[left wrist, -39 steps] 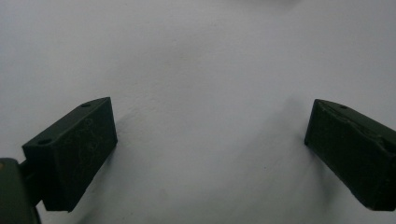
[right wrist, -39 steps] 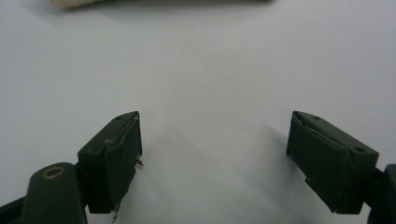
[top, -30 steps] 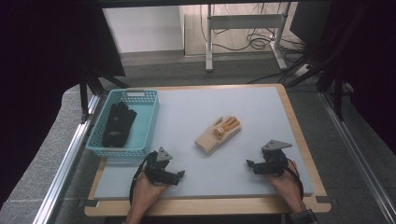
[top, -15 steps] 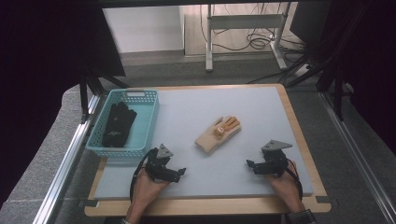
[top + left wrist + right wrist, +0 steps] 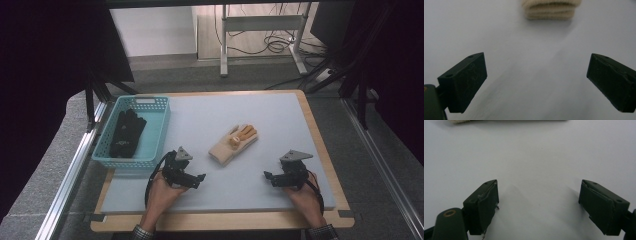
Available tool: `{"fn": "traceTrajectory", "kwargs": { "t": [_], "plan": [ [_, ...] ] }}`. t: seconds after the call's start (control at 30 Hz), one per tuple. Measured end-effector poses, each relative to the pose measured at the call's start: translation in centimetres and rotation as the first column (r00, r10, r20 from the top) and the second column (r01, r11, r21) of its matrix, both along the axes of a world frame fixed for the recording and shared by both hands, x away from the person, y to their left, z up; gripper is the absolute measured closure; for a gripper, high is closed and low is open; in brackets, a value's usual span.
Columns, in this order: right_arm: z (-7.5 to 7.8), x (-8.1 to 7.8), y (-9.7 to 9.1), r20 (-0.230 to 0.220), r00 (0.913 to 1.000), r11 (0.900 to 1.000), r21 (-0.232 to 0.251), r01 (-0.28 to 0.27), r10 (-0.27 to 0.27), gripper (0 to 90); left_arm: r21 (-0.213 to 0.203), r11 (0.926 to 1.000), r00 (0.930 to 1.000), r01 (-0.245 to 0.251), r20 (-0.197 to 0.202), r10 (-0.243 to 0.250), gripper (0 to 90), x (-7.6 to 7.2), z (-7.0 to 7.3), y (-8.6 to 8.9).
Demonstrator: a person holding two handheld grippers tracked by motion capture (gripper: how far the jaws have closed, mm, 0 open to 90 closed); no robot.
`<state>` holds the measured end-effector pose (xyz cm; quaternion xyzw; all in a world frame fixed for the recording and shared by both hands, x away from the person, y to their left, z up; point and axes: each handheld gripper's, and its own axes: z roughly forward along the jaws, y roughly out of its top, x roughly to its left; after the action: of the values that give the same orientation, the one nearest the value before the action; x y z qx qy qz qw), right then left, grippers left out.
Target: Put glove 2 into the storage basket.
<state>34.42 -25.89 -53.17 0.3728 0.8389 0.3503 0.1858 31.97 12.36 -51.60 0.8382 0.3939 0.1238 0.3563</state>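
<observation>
A cream glove with orange fingertips (image 5: 233,143) lies flat in the middle of the grey mat (image 5: 240,115). Its ribbed cuff (image 5: 551,9) shows at the top of the left gripper view, some way ahead of the jaws. My left gripper (image 5: 198,180) rests low on the mat just left of and below the glove, open and empty (image 5: 536,82). Near the front right of the mat sits my right gripper (image 5: 269,179), open too, with bare mat between its fingers (image 5: 539,205). A black glove (image 5: 126,133) lies in the blue basket (image 5: 150,145).
The blue basket stands at the mat's left edge, close behind my left hand. A wooden board (image 5: 320,145) frames the mat, with metal rails (image 5: 385,175) along both sides. A white stand and cables (image 5: 260,30) are on the floor beyond the table.
My left gripper has crept slightly to the right, toward the cream glove. The right gripper and both gloves are where they were.
</observation>
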Motion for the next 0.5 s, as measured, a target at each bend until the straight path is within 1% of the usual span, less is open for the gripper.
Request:
{"fn": "traceTrajectory", "kwargs": {
  "t": [0.13, 0.4, 0.5],
  "plan": [
    [0.0, 0.0, 0.0, 0.0, 1.0, 1.0, 0.0, 0.0, 0.0, 15.7, 0.0, 0.9999, 0.9999, 0.015, 0.0, -0.015, 3.1, 0.8, 0.6, -1.0],
    [0.0, 0.0, 0.0, 0.0, 1.0, 1.0, 0.0, 0.0, 0.0, 15.7, 0.014, 0.9986, 0.9987, 0.051, 0.001, -0.051, 3.1, 2.7, 1.8, -2.8],
    [0.0, 0.0, 0.0, 0.0, 1.0, 1.0, 0.001, 0.0, 0.0, 15.7, 0.006, 0.9982, 0.9983, 0.059, 0.001, -0.059, 3.3, 3.6, 2.3, -3.4]
  ]
}}
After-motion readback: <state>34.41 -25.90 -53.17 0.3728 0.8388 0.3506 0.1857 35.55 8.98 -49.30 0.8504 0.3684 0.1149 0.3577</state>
